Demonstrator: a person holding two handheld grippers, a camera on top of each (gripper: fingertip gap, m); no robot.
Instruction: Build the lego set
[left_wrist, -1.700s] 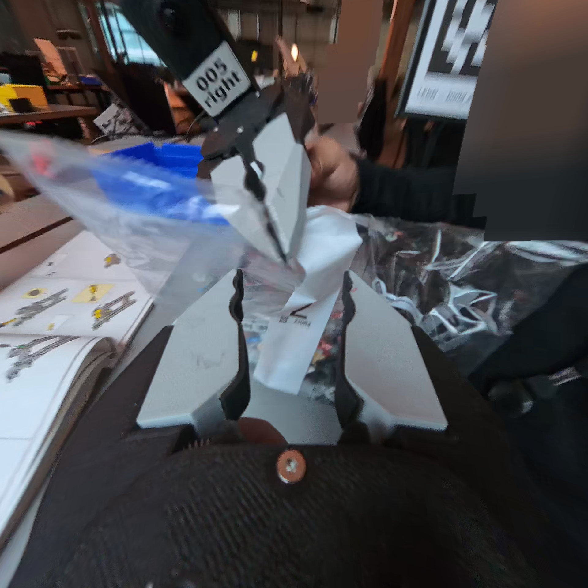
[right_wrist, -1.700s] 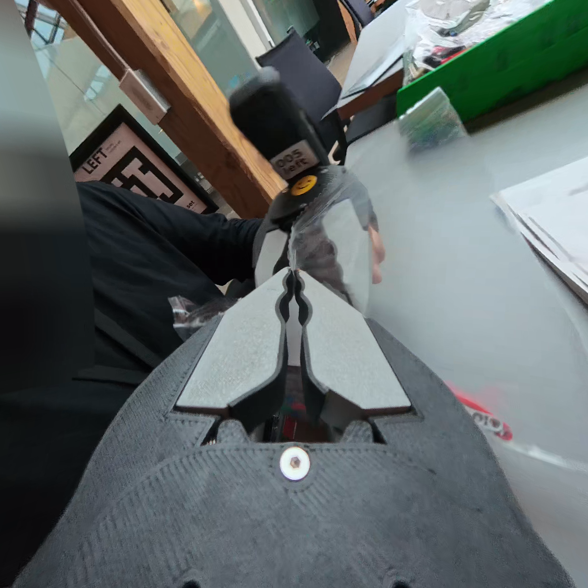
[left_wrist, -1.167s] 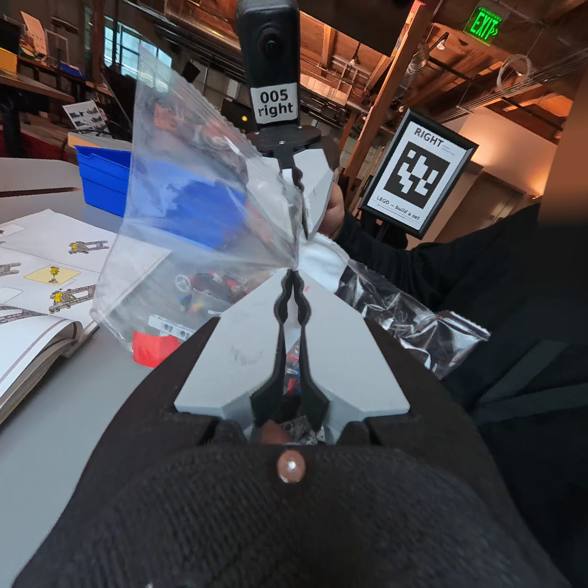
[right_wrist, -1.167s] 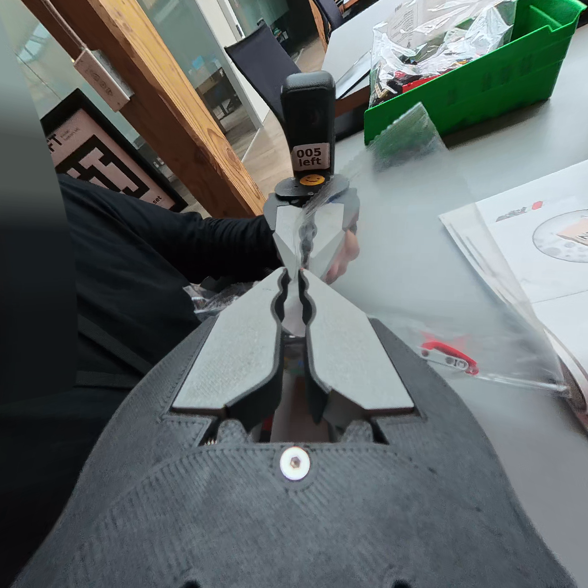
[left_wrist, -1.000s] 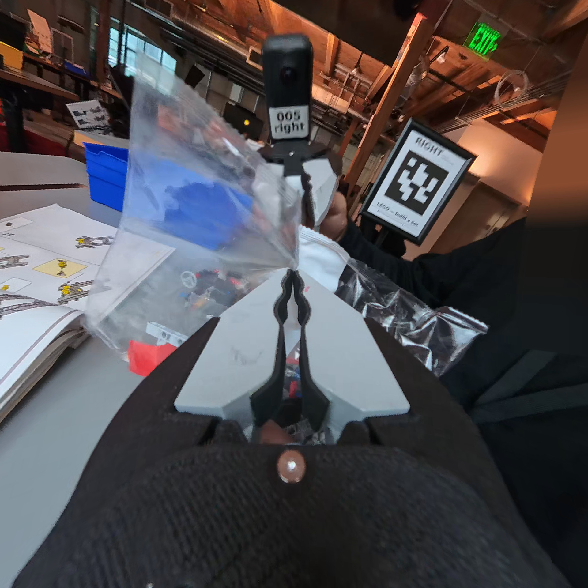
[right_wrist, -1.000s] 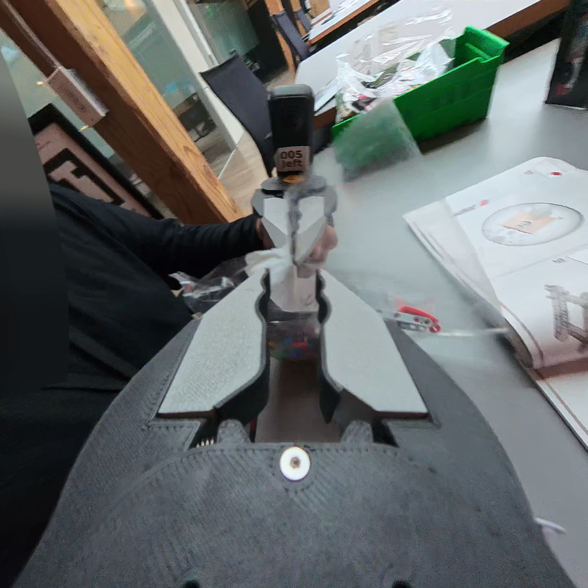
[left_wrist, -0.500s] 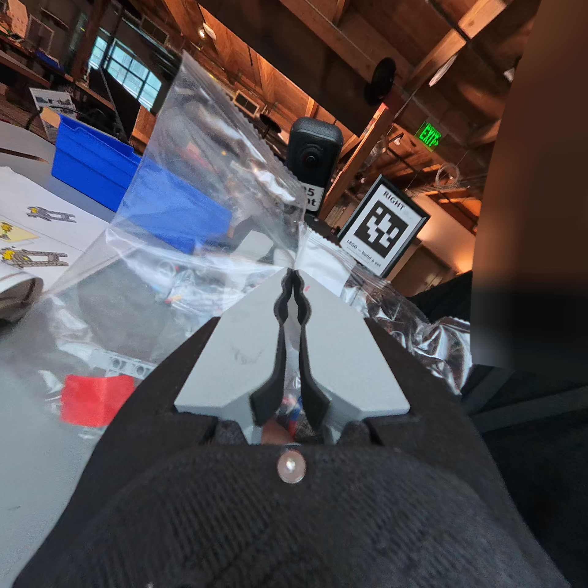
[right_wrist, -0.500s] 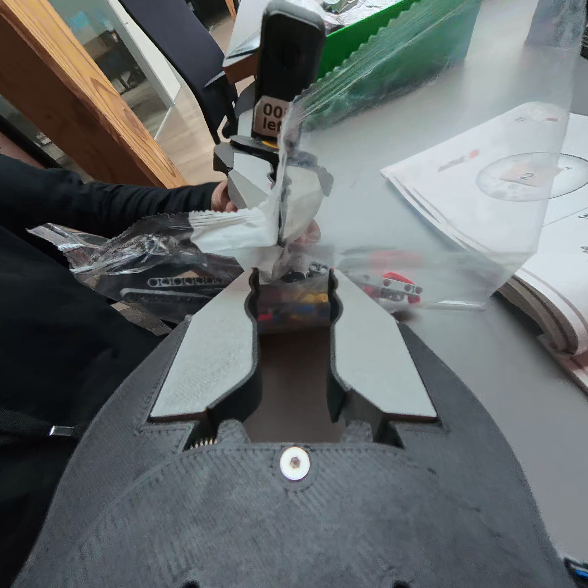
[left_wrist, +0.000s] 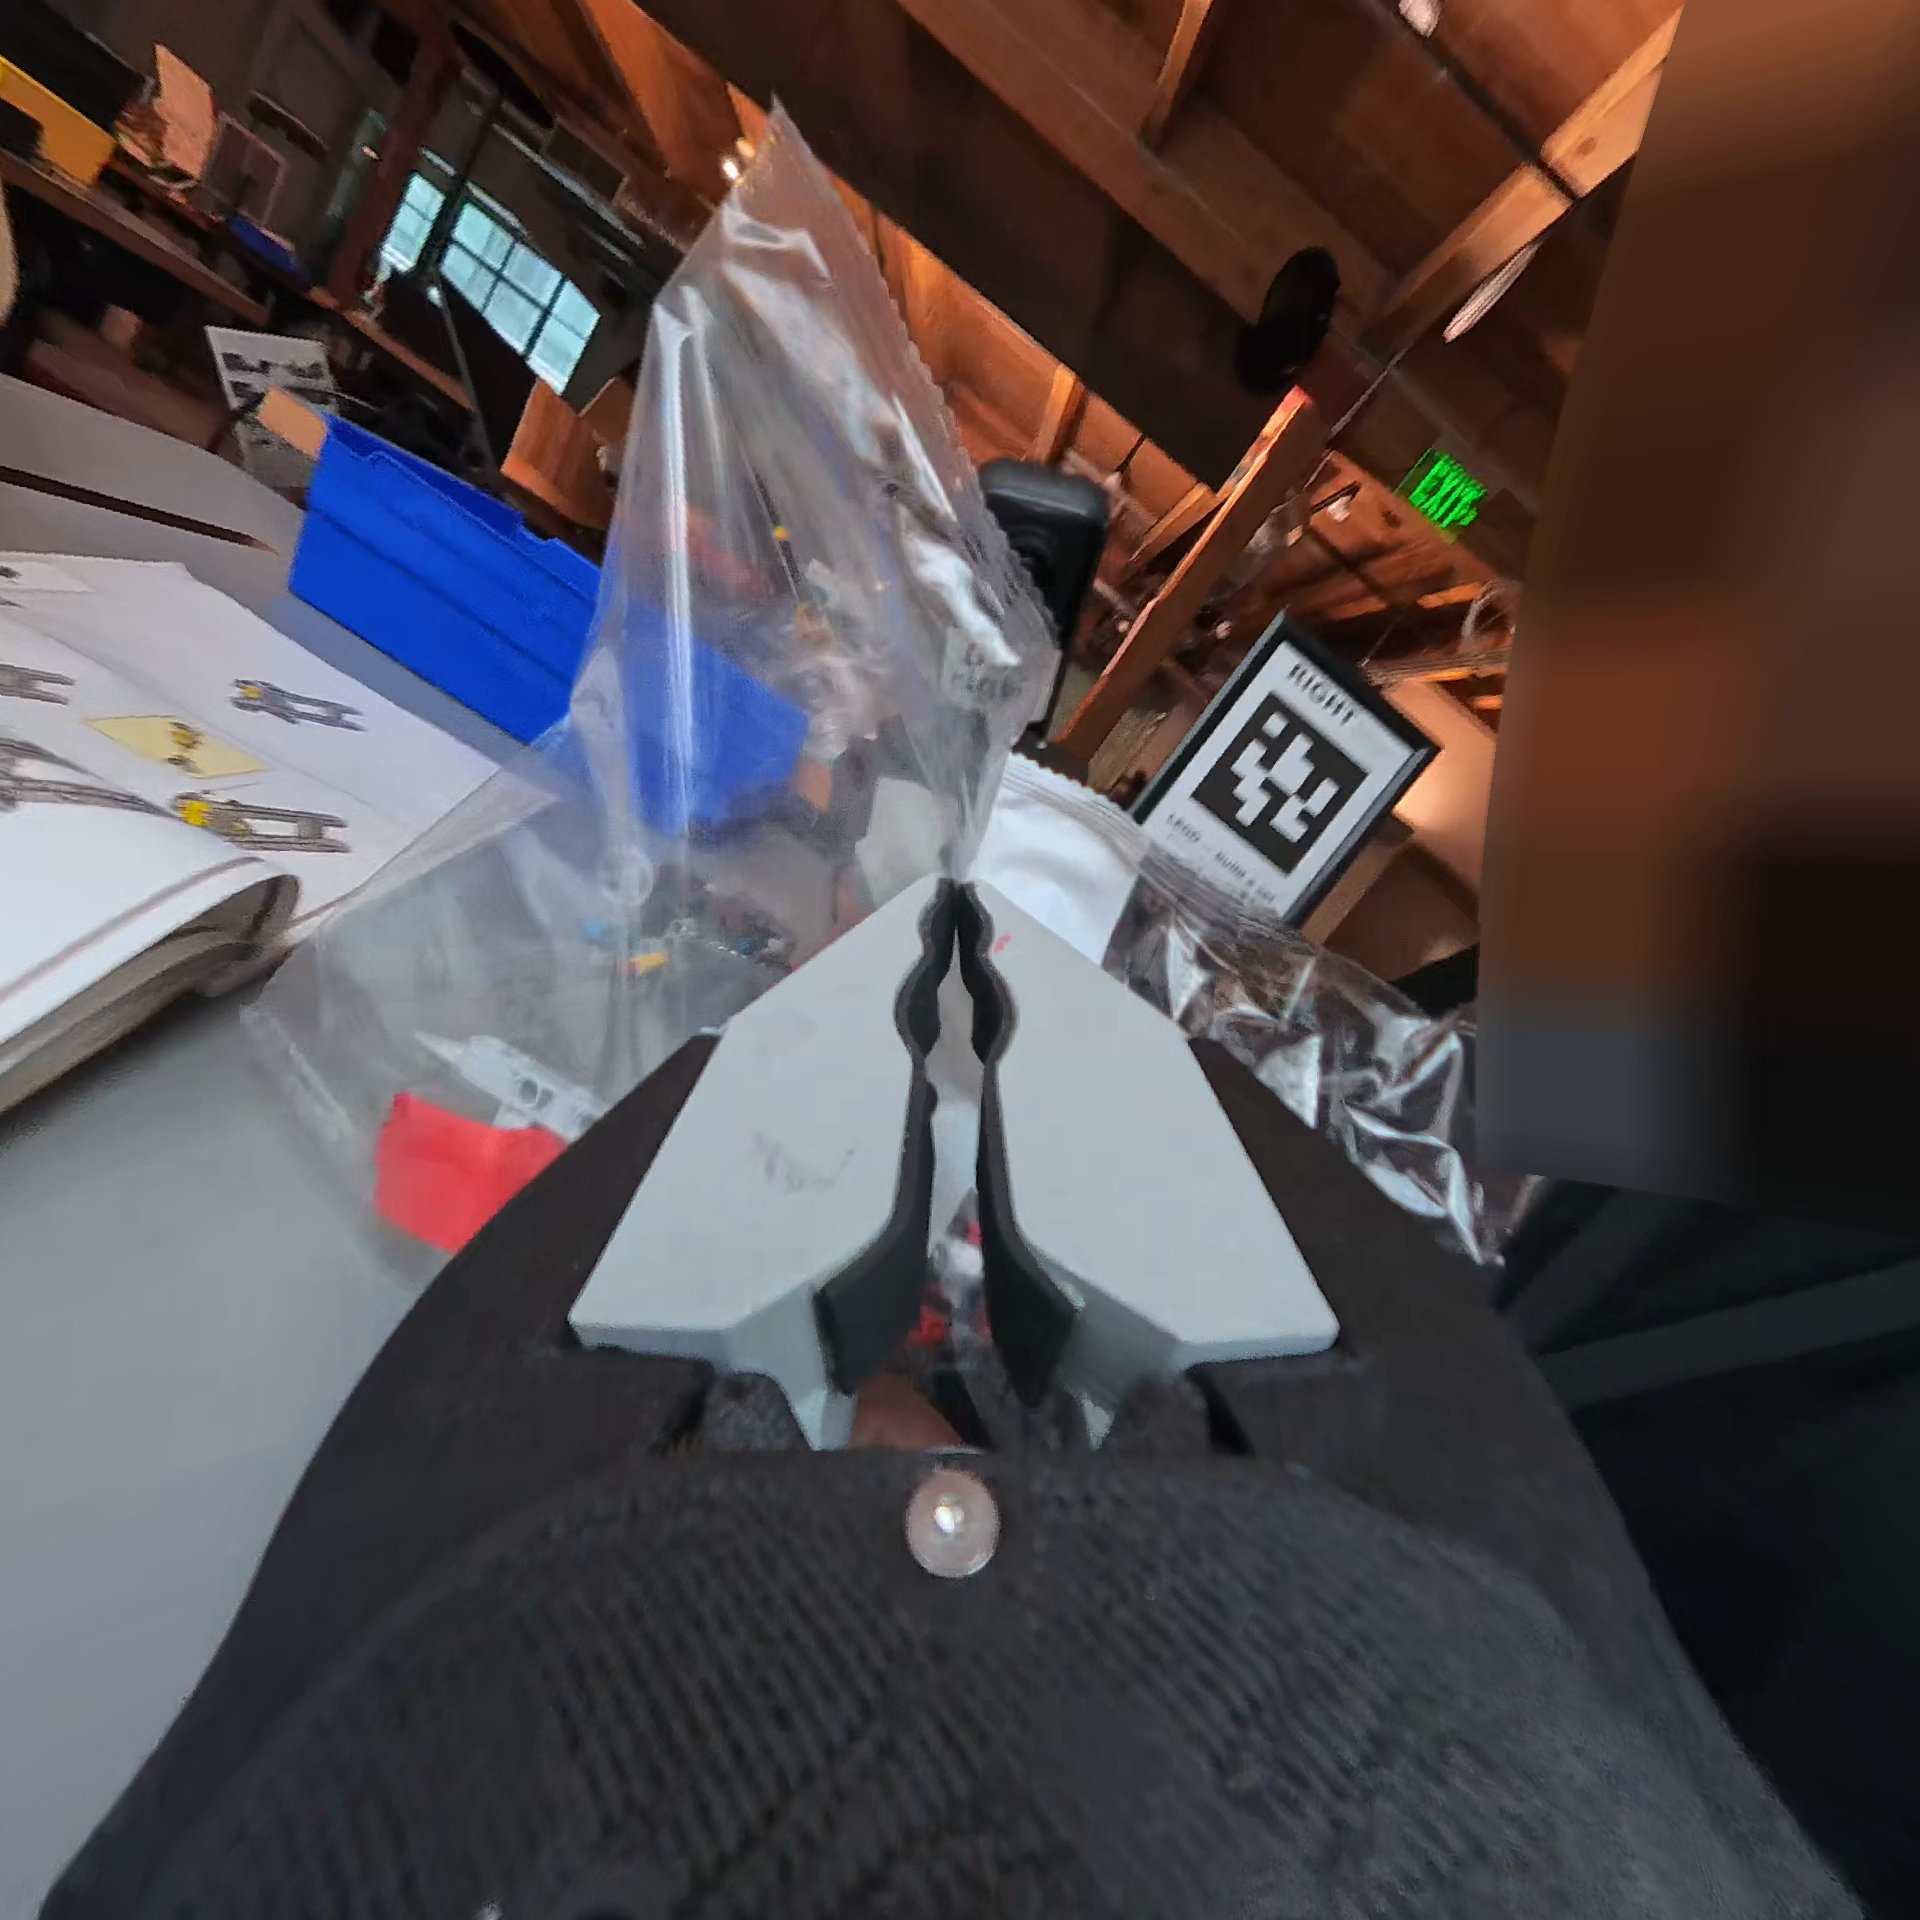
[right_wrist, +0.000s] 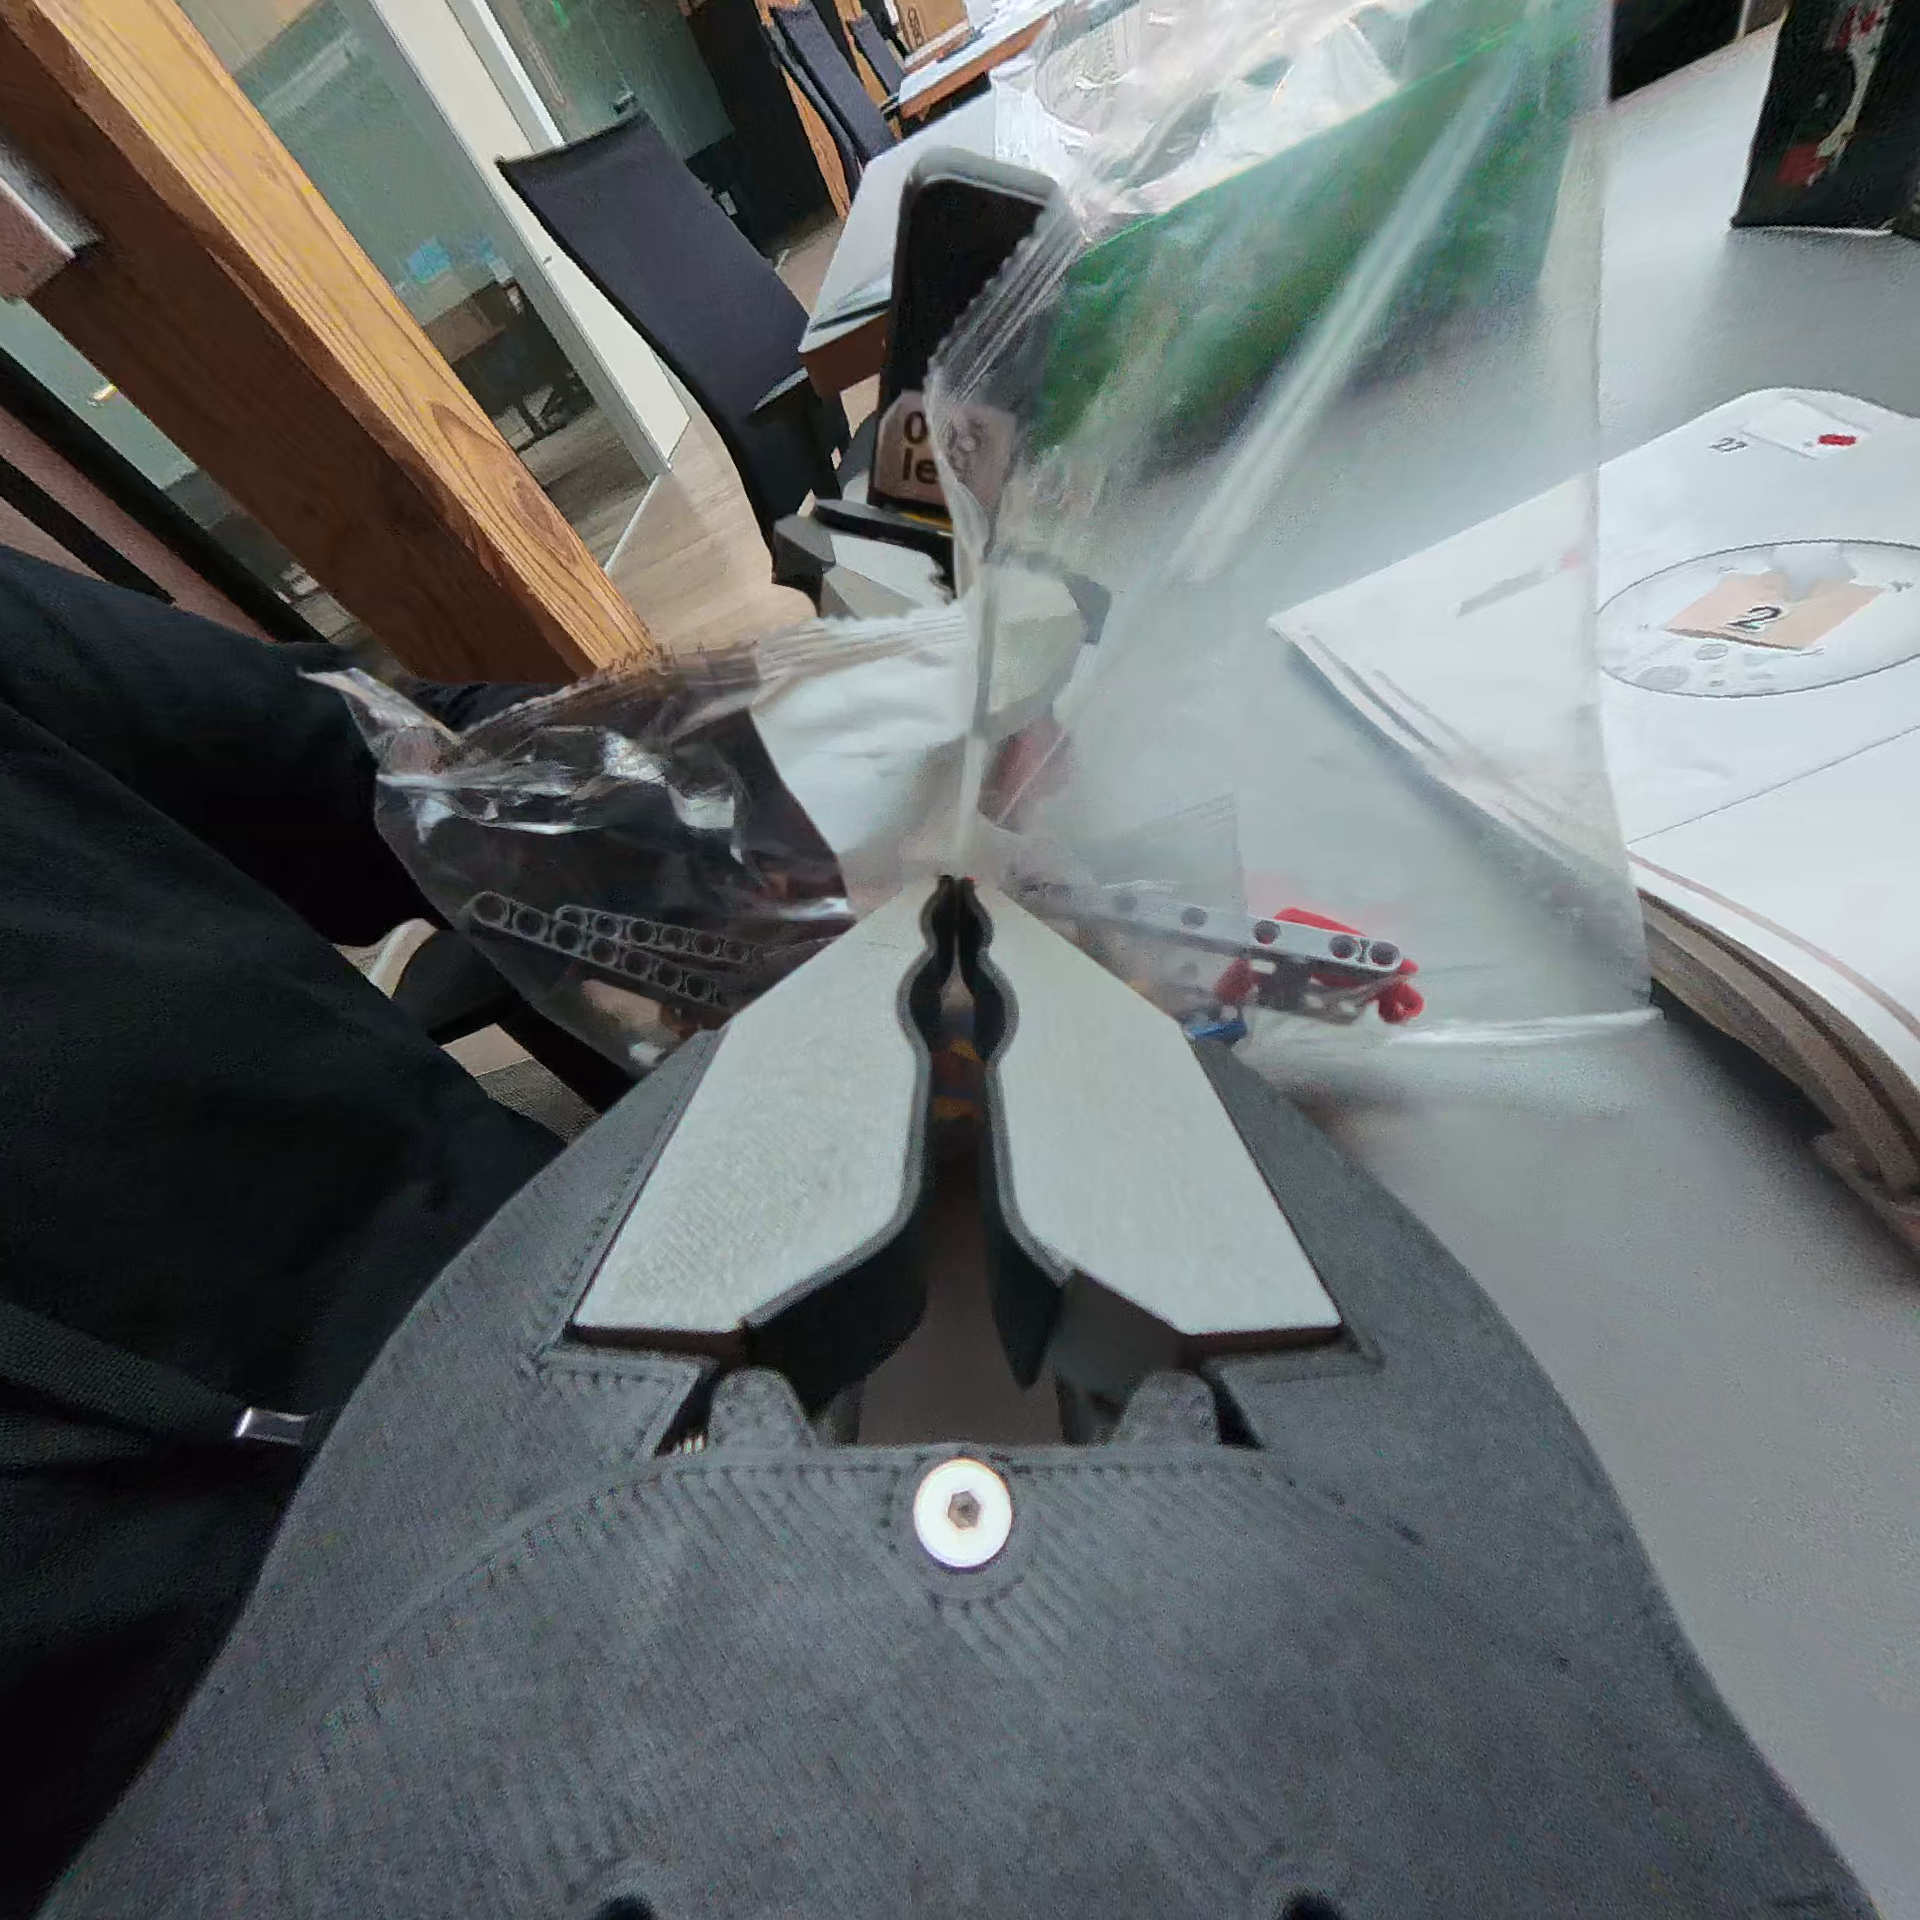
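Jaws of the left gripper (left_wrist: 954, 883) and right gripper (right_wrist: 954, 881) are both pinched on the clear bag (left_wrist: 790, 582) of Lego pieces; it rises above their tips, bottom resting on the worktop (left_wrist: 156, 1299) beside the instruction booklet (right_wrist: 1714, 748).

A workshop-like shared workspace in a converted timber building: exposed wooden ceiling beams (left_wrist: 1049, 156), a lit green exit sign (left_wrist: 1442, 488), cluttered shelving (left_wrist: 125, 187) by industrial windows (left_wrist: 488, 286), glass partitions (right_wrist: 436, 208), office chairs (right_wrist: 665, 260), and grey tables (right_wrist: 1558, 1299) with parts bins (left_wrist: 436, 582).

Dim, blurred edges (window (left_wrist: 488, 286) daylight behind).
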